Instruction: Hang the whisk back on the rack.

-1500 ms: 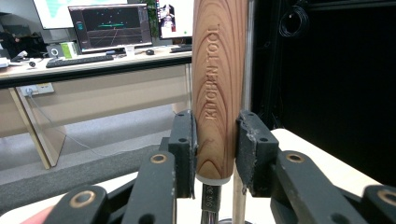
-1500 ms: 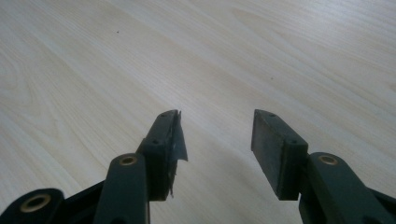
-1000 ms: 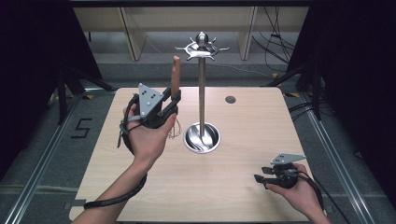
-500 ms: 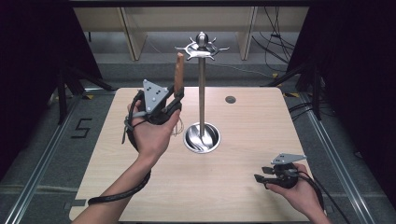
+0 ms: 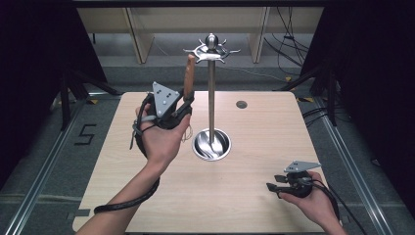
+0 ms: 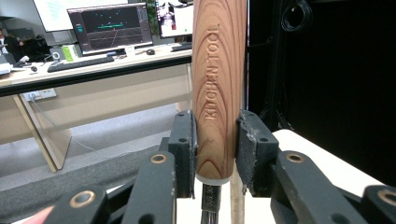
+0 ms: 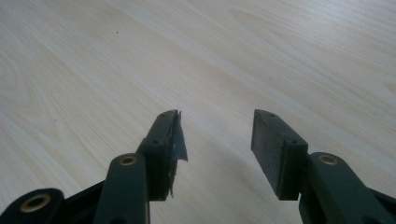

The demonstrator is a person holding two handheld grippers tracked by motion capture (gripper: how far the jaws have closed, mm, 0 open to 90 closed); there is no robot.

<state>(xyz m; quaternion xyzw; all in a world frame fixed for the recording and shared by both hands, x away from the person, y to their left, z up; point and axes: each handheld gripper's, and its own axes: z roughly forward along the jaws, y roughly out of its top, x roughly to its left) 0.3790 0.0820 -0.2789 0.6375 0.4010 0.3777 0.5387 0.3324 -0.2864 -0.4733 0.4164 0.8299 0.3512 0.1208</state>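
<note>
My left gripper (image 5: 183,104) is raised over the table's left half and shut on a wooden-handled kitchen tool (image 5: 189,78), which it holds upright. In the left gripper view the pads (image 6: 186,140) press both sides of the handle (image 6: 218,84), marked "KITCHEN TOOL", near its lower end, where a metal shank begins. The handle's top reaches almost to the hook ring (image 5: 211,49) of a metal stand (image 5: 211,98), just to its left. My right gripper (image 5: 271,185) rests low at the table's front right, open (image 7: 215,140) with nothing between its jaws.
The stand's round shiny base (image 5: 211,145) sits mid-table. A small dark hole (image 5: 241,104) marks the wooden tabletop (image 5: 274,142) behind it. Metal rails run along both sides of the table, and wooden shelving stands beyond the far edge.
My left gripper has drifted slightly right with the tool, closer to the stand's pole. The right gripper has stayed where it was.
</note>
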